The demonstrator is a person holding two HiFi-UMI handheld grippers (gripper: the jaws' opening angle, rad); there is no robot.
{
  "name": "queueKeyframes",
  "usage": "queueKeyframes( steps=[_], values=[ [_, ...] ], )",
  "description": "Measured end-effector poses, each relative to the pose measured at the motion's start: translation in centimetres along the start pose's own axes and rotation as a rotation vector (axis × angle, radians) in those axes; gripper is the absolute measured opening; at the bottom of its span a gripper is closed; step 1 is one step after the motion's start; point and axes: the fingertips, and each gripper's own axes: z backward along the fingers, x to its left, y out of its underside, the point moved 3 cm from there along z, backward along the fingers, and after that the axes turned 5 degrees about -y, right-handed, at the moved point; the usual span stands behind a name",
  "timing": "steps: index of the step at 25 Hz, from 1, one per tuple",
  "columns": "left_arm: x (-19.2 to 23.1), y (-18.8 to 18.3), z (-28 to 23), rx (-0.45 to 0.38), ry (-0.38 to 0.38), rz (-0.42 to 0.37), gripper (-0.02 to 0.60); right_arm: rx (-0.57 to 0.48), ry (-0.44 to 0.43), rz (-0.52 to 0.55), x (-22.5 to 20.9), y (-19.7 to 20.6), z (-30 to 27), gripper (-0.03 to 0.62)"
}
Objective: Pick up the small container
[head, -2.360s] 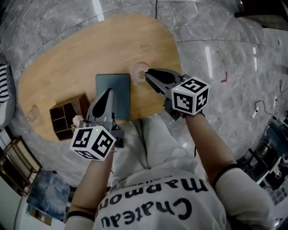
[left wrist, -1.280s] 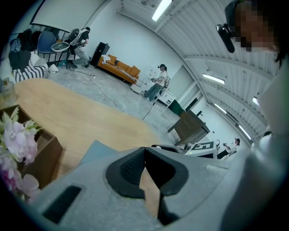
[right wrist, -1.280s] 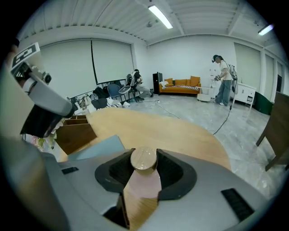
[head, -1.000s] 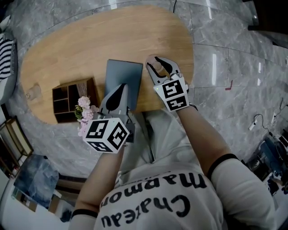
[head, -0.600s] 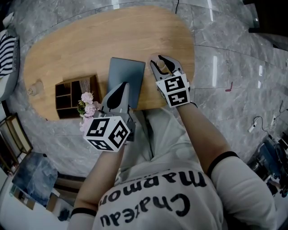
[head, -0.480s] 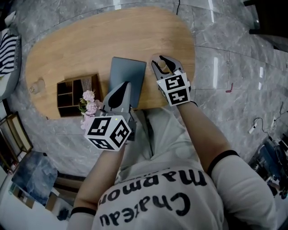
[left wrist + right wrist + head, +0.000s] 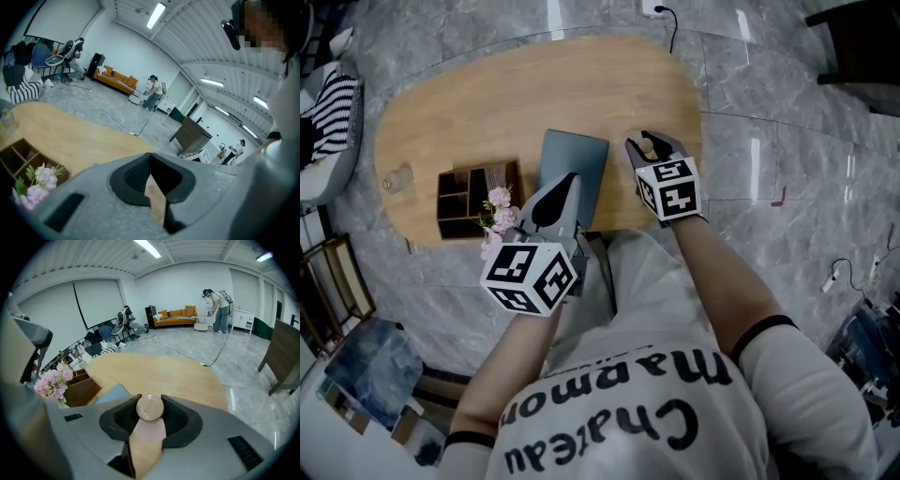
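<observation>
The small container [image 7: 150, 408] is a round pale jar with a ribbed lid. It sits between the dark pads of my right gripper [image 7: 150, 401], and both pads press on its sides. In the head view the right gripper [image 7: 649, 142] points down near the table's front right, with the small container [image 7: 648, 149] just showing between its fingers. I cannot tell whether it is off the table. My left gripper [image 7: 566, 180] hovers over the front edge of a grey pad [image 7: 577, 159], its jaws closed tip to tip on nothing [image 7: 150, 157].
On the oval wooden table [image 7: 487, 103] a dark wooden organiser [image 7: 469, 192] stands left of the grey pad, with pink flowers [image 7: 499, 208] beside it. A small glass [image 7: 394, 178] is at the far left. A cable [image 7: 667, 23] runs past the table's far edge.
My right gripper, open around the container at first, has closed on it and now stands steeper. The head camera has pulled back. The left gripper has hardly moved.
</observation>
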Motion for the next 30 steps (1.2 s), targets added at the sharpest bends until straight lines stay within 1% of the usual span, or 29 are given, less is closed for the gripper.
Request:
queueKeyframes(
  steps=[3, 8, 10, 12, 15, 18, 22, 26, 28, 30],
  values=[
    [-1.0, -2.3, 0.5, -0.039, 0.023, -0.019, 0.014, -0.037, 0.014, -0.016, -0.2, -2.3, 1.8, 0.129],
    [-4.3, -6.0, 2.3, -0.113, 0.074, -0.009, 0.014, -0.073, 0.01, -0.043, 0.5, -5.1, 6.5, 0.129],
    [-5.5, -7.5, 3.0, -0.124, 0.106, -0.035, 0.014, -0.096, 0.005, -0.056, 0.8, -6.4, 8.2, 0.129],
    [-6.9, -8.7, 3.6, -0.128, 0.136, -0.082, 0.014, -0.118, -0.001, -0.049, 1.2, -7.9, 9.8, 0.13],
    [-8.2, -10.7, 4.7, -0.155, 0.15, -0.141, 0.014, -0.159, -0.009, -0.031, 1.7, -10.4, 12.1, 0.13],
    [-9.0, -12.5, 5.4, -0.187, 0.16, -0.168, 0.014, -0.215, -0.017, -0.04, 1.7, -13.0, 14.6, 0.13],
    [-9.4, -14.2, 6.0, -0.203, 0.175, -0.201, 0.014, -0.305, -0.023, -0.078, 1.7, -16.4, 18.2, 0.129],
    [-10.1, -16.4, 6.6, -0.242, 0.224, -0.239, 0.014, -0.421, -0.009, -0.117, 1.8, -19.9, 21.6, 0.129],
    [-10.3, -17.3, 7.5, -0.265, 0.25, -0.272, 0.014, -0.474, 0.006, -0.112, 2.2, -21.4, 23.4, 0.129],
    [-10.1, -18.2, 8.5, -0.285, 0.268, -0.277, 0.014, -0.523, 0.022, -0.101, 3.0, -22.8, 25.0, 0.129]
  ],
)
